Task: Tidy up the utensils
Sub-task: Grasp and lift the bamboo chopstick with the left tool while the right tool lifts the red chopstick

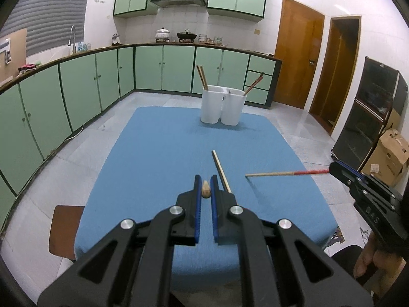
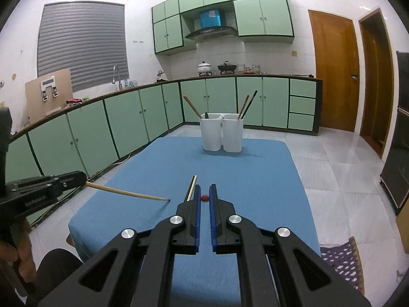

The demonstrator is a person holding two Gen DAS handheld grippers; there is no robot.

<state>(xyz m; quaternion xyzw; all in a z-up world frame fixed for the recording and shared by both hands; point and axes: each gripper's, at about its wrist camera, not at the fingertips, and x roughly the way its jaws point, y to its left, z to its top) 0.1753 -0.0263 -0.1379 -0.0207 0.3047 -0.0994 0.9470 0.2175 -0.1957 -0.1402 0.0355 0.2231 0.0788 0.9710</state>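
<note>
My left gripper (image 1: 205, 181) is shut on a tan wooden chopstick (image 1: 206, 190), seen end-on here; in the right wrist view its shaft (image 2: 127, 193) slants down from the left gripper (image 2: 83, 177) to the blue tablecloth (image 2: 255, 179). My right gripper (image 2: 205, 189) is shut on a red-handled chopstick (image 2: 204, 198), which runs level above the table (image 1: 276, 173) from the right gripper (image 1: 332, 166). A third chopstick (image 1: 221, 171) lies loose on the cloth between them. At the table's far end stands a white two-compartment holder (image 1: 222, 107) with chopsticks leaning in both compartments.
The blue tablecloth (image 1: 153, 153) covers the whole table. A brown stool (image 1: 65, 230) stands at the table's near left corner. A cardboard box (image 1: 391, 158) and a black cabinet (image 1: 368, 117) stand to the right. Green kitchen cabinets (image 1: 76, 89) line the left and back walls.
</note>
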